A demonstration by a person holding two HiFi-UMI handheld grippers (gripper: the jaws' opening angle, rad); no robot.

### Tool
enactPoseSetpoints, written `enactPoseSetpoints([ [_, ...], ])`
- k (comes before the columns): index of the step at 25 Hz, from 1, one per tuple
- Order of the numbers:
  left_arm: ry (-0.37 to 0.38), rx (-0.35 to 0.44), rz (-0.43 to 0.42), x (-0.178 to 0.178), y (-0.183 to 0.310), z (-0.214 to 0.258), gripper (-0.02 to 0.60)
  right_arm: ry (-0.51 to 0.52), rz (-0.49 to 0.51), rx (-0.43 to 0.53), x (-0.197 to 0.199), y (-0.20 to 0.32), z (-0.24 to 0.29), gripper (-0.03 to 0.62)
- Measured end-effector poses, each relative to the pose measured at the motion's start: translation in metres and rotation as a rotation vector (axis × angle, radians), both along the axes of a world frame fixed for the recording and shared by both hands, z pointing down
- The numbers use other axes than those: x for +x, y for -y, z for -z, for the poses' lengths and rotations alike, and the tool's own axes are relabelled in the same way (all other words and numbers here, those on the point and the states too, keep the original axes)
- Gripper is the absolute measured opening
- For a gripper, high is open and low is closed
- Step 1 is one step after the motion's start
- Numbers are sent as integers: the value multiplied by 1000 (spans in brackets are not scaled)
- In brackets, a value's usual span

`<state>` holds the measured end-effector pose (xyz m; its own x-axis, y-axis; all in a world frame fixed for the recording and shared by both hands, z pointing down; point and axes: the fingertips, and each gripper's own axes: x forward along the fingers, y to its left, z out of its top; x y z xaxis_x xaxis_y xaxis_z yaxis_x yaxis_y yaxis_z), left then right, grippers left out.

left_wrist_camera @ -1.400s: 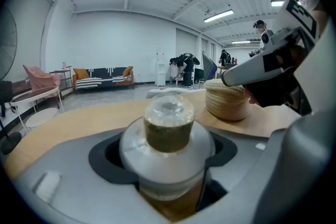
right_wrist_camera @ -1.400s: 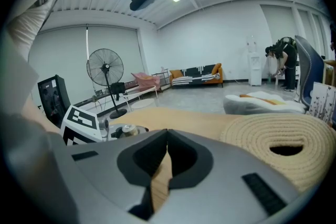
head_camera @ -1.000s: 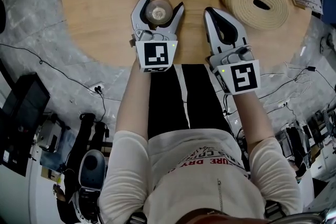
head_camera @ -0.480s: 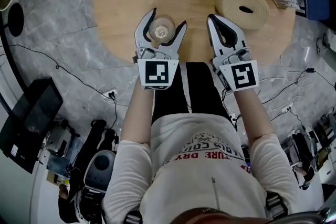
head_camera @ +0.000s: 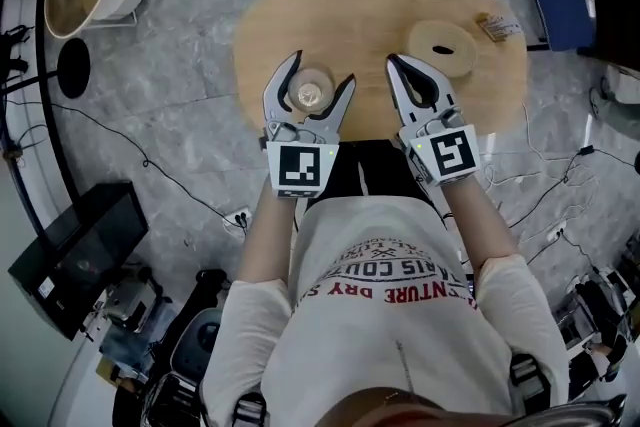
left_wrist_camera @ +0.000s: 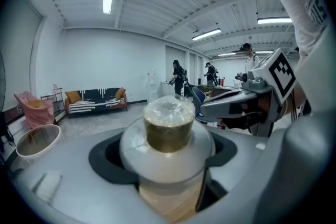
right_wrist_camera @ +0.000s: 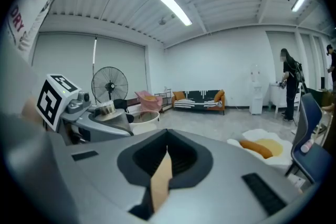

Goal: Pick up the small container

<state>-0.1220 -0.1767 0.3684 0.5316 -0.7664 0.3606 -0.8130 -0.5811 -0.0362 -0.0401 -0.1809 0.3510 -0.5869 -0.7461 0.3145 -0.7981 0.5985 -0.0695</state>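
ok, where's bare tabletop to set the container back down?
Free: table left end, beside the small container in the left gripper; far middle, up to the roll. Crowded: right end, roll and tag.

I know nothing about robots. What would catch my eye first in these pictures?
First, the small container: a clear-lidded tub with something golden inside, clamped in the left hand-held gripper at the near side of the oval wooden table. Beside it, the right hand-held gripper is shut and empty. A flat tan roll lies on the table just beyond it.
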Motion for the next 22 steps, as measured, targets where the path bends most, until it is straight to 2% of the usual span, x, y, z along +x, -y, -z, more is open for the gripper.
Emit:
enactPoseSetpoints([
  [6,9,105,-44,-9,-12,85,344,11,62,77,-16,-15,69,8],
  [11,3,166,-61,-11,-29,147,345,9,80,168,-11,-31,128,8],
  [17,21,246,-70,-6,-51,199,345,27,90,253,2,-51,178,8],
  [22,16,253,-52,-5,-60,228,345,70,107,291,9,-54,214,8],
])
